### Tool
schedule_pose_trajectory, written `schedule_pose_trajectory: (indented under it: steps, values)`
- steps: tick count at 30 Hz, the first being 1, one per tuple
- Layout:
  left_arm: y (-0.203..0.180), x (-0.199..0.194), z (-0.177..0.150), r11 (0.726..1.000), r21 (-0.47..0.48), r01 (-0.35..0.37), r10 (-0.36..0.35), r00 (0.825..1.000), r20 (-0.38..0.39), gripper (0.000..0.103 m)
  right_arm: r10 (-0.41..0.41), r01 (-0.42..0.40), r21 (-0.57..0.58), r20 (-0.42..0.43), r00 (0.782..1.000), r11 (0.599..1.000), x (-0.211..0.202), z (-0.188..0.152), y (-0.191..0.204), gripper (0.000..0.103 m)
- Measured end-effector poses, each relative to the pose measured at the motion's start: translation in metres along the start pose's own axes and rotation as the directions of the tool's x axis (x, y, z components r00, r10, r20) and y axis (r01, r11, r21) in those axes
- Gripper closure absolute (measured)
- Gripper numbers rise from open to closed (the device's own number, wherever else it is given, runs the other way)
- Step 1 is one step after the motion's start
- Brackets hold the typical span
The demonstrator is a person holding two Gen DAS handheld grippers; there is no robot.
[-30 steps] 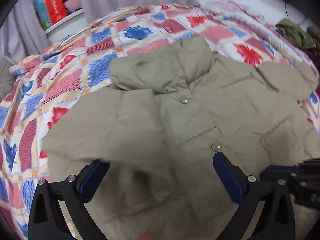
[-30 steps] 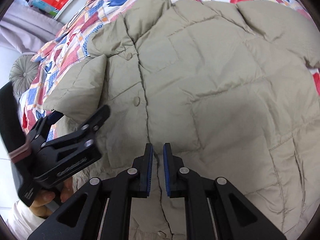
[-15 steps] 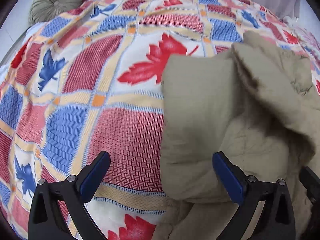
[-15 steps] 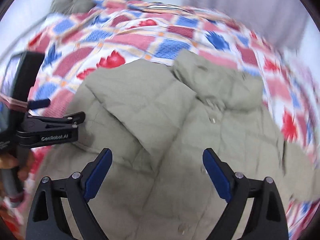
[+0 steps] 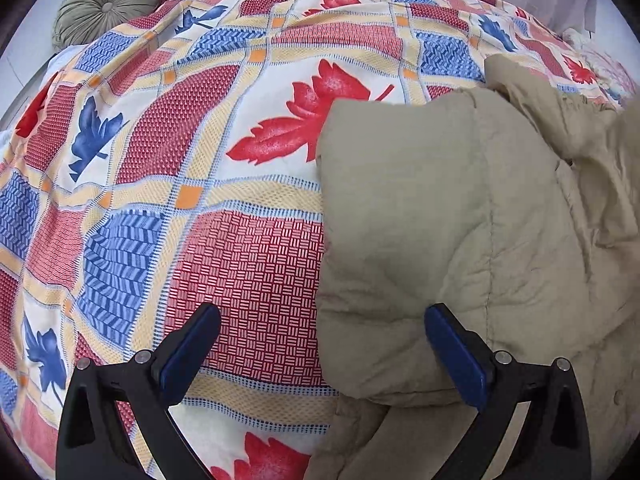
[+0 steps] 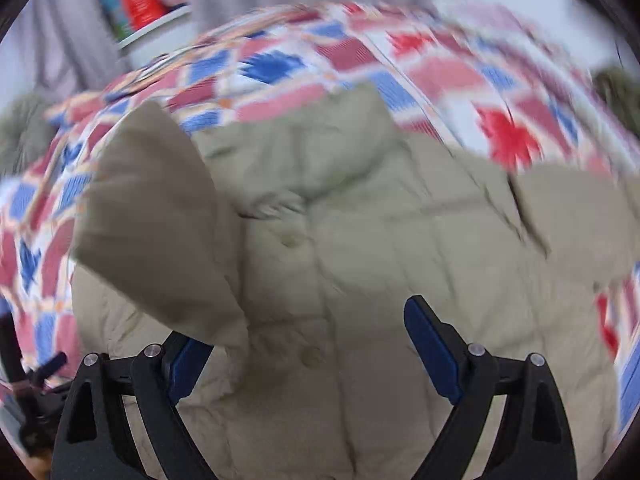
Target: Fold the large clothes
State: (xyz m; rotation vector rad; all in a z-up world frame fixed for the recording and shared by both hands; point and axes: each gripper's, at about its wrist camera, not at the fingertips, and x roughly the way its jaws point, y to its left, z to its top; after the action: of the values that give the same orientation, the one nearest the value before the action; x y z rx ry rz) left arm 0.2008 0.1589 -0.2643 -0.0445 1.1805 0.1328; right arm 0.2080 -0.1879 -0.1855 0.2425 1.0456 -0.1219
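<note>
While the right tool (image 6: pixel 312 344), clamped a second ago, is now gaping over the jacket (image 6: pixel 360 240) on the bed (image 5: pixel 200 160), the left tool (image 5: pixel 320 344) is hovering released beside its sleeve (image 5: pixel 400 220).

Beige quilted puffer jacket (image 6: pixel 360 248) lying front-up on a patchwork bedspread, buttoned down the middle, collar toward 12 o'clock, one sleeve (image 5: pixel 400 220) folded across its front, other sleeve stretched toward 3 o'clock
</note>
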Motion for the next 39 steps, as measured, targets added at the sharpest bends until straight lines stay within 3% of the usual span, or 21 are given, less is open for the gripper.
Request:
schedule_pose_trajectory:
  steps: [1, 2, 4, 5, 6, 10, 14, 16, 17, 21, 25, 27, 29, 30, 39]
  values:
    - [0.002, -0.007, 0.002, 1.000, -0.006, 0.012, -0.012, 1.000, 0.019, 0.001, 0.007, -0.006, 0.042, -0.019, 1.000, 0.999, -0.001, -0.001, -0.013, 0.011]
    - [0.005, -0.016, 0.006, 1.000, -0.015, 0.025, -0.025, 0.998, 0.050, 0.009, 0.009, -0.007, 0.074, -0.022, 1.000, 0.997, -0.005, -0.003, -0.024, 0.011]
    - [0.011, -0.028, 0.017, 1.000, -0.026, 0.015, -0.012, 0.996, 0.094, 0.014, 0.012, -0.013, 0.099, 0.016, 1.000, 0.995, -0.019, -0.008, -0.034, 0.026]
    - [0.014, -0.030, 0.025, 0.999, -0.039, -0.003, 0.007, 0.994, 0.111, 0.014, 0.017, -0.021, 0.100, 0.042, 0.999, 0.995, -0.029, -0.010, -0.036, 0.063]
    - [0.016, -0.030, 0.031, 0.999, -0.049, -0.012, 0.018, 0.993, 0.118, 0.014, 0.028, -0.032, 0.094, 0.045, 0.999, 0.995, -0.030, -0.010, -0.035, 0.087]
    - [0.012, -0.010, 0.045, 0.997, -0.069, -0.043, 0.047, 0.997, 0.066, 0.014, 0.085, -0.085, -0.002, 0.006, 0.996, 0.996, -0.018, -0.003, -0.012, 0.087]
    - [-0.013, 0.020, 0.027, 0.995, -0.001, -0.103, 0.103, 0.995, 0.010, 0.014, 0.038, -0.051, -0.160, -0.083, 0.996, 0.986, 0.018, -0.012, 0.012, 0.087]
    - [-0.017, 0.026, 0.021, 0.995, -0.020, -0.096, 0.096, 0.995, 0.002, 0.014, -0.011, -0.011, -0.179, -0.125, 0.992, 0.984, 0.040, -0.019, 0.007, 0.088]
    - [-0.016, 0.029, 0.021, 0.995, -0.039, -0.091, 0.091, 0.996, -0.002, 0.014, -0.015, -0.007, -0.169, -0.129, 0.992, 0.986, 0.047, -0.020, 0.000, 0.092]
    - [-0.015, 0.036, 0.022, 0.994, -0.043, -0.101, 0.100, 0.995, -0.009, 0.010, -0.011, -0.004, -0.140, -0.108, 0.994, 0.990, 0.050, -0.012, -0.018, 0.092]
    - [-0.015, 0.038, 0.026, 0.994, -0.040, -0.105, 0.104, 0.994, -0.023, 0.006, 0.053, -0.058, -0.040, -0.113, 0.992, 0.998, 0.043, -0.011, -0.043, 0.092]
    - [-0.013, 0.033, 0.031, 0.992, -0.046, -0.116, 0.114, 0.993, -0.029, 0.006, 0.037, -0.038, -0.002, -0.109, 0.993, 0.999, 0.039, -0.012, -0.056, 0.092]
    - [-0.014, 0.022, 0.034, 0.991, -0.038, -0.132, 0.131, 0.991, -0.018, 0.006, 0.086, -0.077, 0.078, -0.114, 0.990, 0.994, 0.032, -0.010, -0.075, 0.092]
    - [-0.014, 0.016, 0.033, 0.991, -0.029, -0.128, 0.127, 0.992, -0.012, 0.006, 0.103, -0.090, 0.111, -0.120, 0.987, 0.990, 0.030, -0.010, -0.083, 0.087]
    - [-0.051, -0.033, -0.015, 0.996, 0.074, -0.055, 0.060, 0.995, -0.079, 0.006, 0.246, -0.185, 0.291, -0.188, 0.951, 0.939, 0.000, -0.041, -0.133, 0.087]
